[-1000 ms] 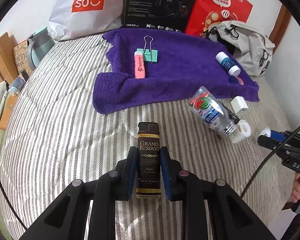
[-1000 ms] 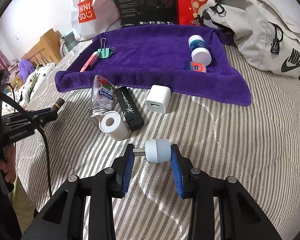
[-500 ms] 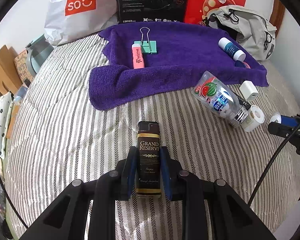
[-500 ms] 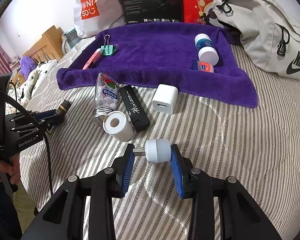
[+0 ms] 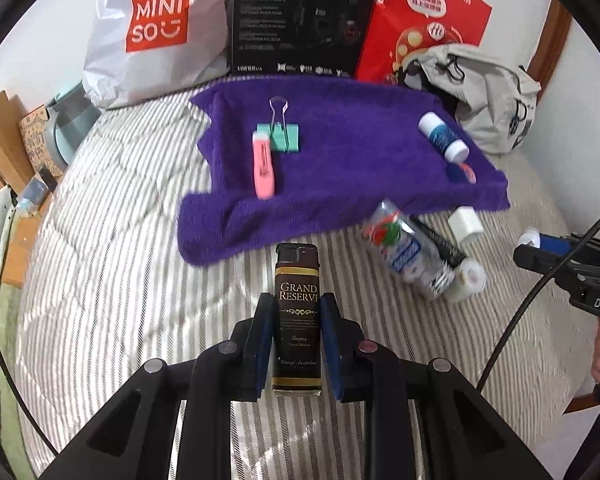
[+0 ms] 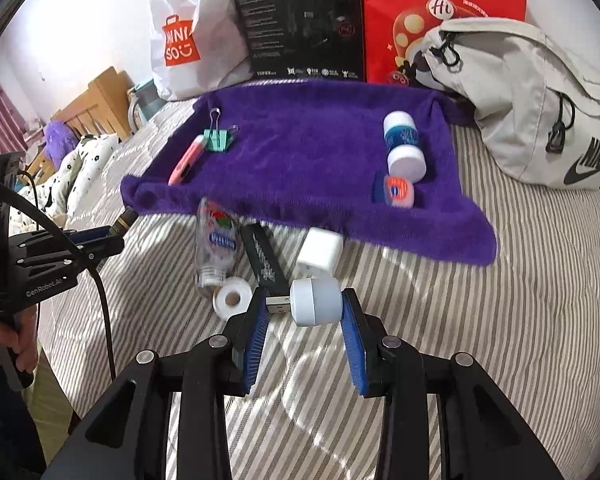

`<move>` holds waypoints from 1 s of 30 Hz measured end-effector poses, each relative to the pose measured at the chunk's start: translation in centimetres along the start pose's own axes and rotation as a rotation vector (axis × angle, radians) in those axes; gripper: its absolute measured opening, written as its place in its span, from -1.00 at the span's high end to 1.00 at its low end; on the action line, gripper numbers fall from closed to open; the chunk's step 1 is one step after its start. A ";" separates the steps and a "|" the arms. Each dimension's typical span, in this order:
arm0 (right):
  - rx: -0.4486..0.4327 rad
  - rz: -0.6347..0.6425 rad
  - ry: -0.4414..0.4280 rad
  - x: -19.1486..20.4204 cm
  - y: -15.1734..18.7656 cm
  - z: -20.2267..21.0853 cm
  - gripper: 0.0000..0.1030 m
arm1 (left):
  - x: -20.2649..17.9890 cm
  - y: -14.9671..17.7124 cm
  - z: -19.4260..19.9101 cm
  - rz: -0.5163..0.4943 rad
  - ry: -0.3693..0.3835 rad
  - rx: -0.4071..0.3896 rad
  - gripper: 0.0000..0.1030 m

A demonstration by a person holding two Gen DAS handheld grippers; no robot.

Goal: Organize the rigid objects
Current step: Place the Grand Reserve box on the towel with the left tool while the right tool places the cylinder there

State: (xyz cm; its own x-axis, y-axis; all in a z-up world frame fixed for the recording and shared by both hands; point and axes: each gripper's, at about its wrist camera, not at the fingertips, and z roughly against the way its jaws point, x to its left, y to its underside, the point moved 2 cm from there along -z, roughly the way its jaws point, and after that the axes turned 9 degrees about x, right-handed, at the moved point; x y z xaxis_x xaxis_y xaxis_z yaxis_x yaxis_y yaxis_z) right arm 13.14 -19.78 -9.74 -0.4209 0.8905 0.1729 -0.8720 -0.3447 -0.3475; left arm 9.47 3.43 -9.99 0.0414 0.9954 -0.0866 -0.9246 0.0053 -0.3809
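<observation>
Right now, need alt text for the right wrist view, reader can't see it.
The right gripper is shut on a white USB plug-in device above a striped bedspread. Ahead lie a white charger cube, a black lighter, a clear bottle and a tape roll; beyond, a purple towel holds other small items.

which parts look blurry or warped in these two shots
Left wrist view: the lighter in the left tool is sharp, while the bottle and towel are smeared. Right wrist view: the balm tin blurs; the fisheye bends the bed stripes in both.
</observation>
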 end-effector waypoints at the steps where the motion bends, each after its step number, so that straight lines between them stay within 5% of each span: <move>1: -0.001 -0.001 -0.005 0.0 -0.3 0.0 0.30 | 0.1 -0.3 0.2 0.003 0.003 -0.003 0.56; 14: -0.022 -0.003 -0.015 -1.2 -6.8 -1.0 0.30 | 0.7 -5.8 -0.4 -0.001 0.031 -0.025 0.56; 30: 0.056 -0.024 0.056 -2.8 -12.4 -8.3 0.30 | 0.9 -10.0 -4.1 -0.002 0.066 0.017 0.56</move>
State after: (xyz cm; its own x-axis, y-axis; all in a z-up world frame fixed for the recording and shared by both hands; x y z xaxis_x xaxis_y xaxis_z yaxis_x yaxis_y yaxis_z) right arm 27.18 -15.53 -13.56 -0.3860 0.9136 0.1280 -0.8952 -0.3374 -0.2911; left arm 20.32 3.86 -10.03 0.0676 0.9868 -0.1470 -0.9307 0.0092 -0.3658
